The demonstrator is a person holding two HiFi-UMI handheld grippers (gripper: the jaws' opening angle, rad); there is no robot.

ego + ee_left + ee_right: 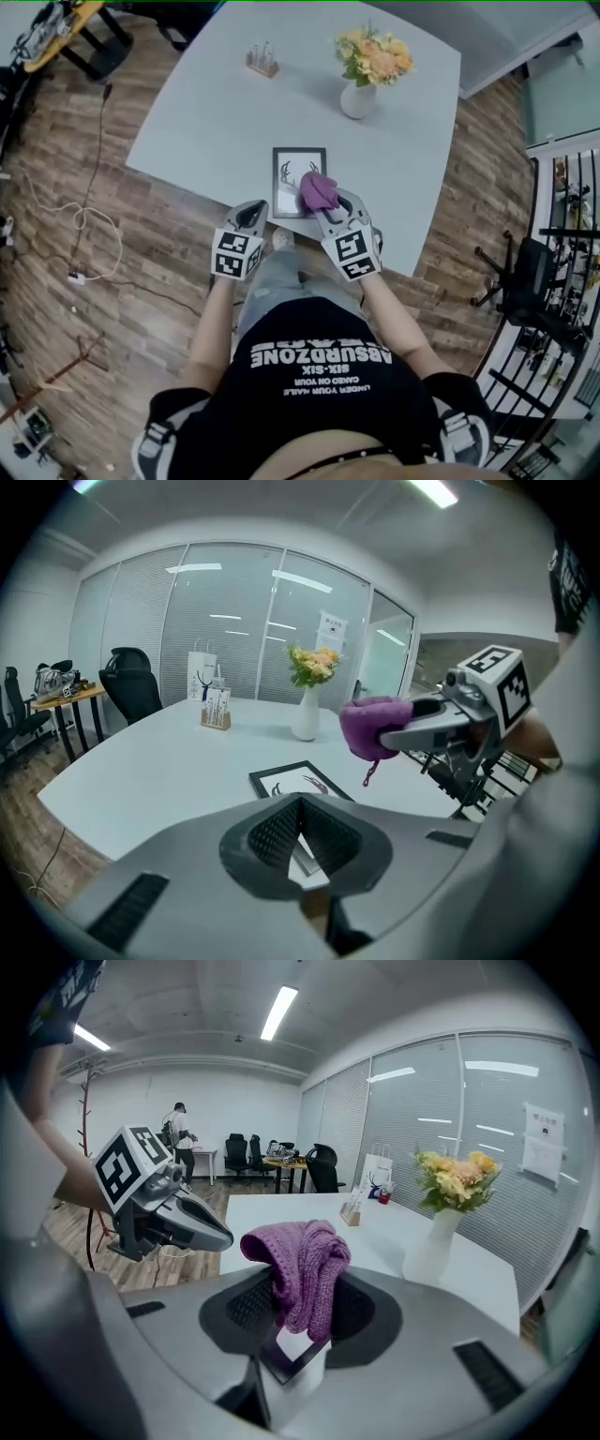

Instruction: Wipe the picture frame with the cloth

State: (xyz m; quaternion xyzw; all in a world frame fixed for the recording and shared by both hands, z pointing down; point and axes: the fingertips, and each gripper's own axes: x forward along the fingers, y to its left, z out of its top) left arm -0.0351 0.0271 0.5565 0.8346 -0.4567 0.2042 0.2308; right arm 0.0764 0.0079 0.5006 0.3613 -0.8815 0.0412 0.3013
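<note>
A black picture frame (292,173) with a white print lies flat on the white table (206,122) near its front edge, also in the left gripper view (291,782). My right gripper (323,199) is shut on a purple knitted cloth (317,190), holding it over the frame's right front corner. The cloth (300,1265) drapes from the jaws in the right gripper view and shows as a purple wad (370,726) in the left gripper view. My left gripper (253,208) hovers at the frame's front left, fingertips together, nothing held.
A white vase (358,98) of orange and yellow flowers stands behind the frame. A small wooden holder (262,64) sits at the table's far left. A black office chair (525,272) stands on the right, and cables (84,225) trail over the wood floor at left.
</note>
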